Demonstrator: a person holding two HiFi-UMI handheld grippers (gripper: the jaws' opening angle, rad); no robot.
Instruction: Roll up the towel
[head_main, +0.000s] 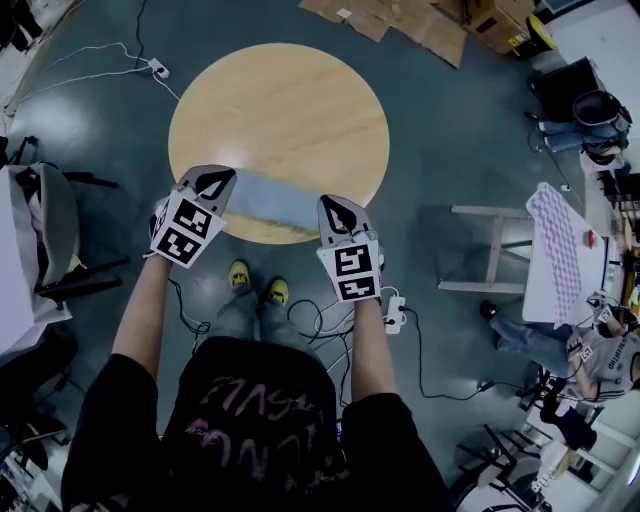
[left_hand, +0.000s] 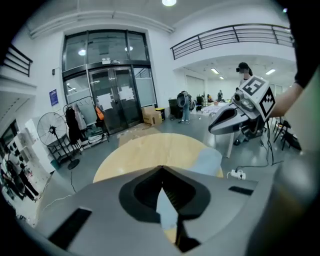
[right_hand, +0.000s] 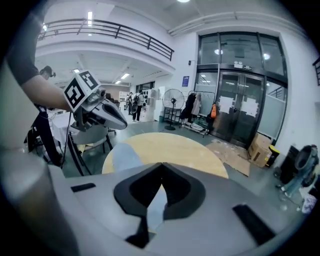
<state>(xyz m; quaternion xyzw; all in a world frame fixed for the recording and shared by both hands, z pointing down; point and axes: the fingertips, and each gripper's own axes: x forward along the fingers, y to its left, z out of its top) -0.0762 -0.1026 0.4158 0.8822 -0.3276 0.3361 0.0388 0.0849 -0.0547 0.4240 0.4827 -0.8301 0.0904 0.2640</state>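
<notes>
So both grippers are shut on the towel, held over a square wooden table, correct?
No, the table is round, as the head view shows. The left gripper and right gripper are each shut on the towel, over the table's near edge.

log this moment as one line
left claw: shut on towel | right claw: shut on towel | towel: stretched between claws at near edge of round table, unrolled
</notes>
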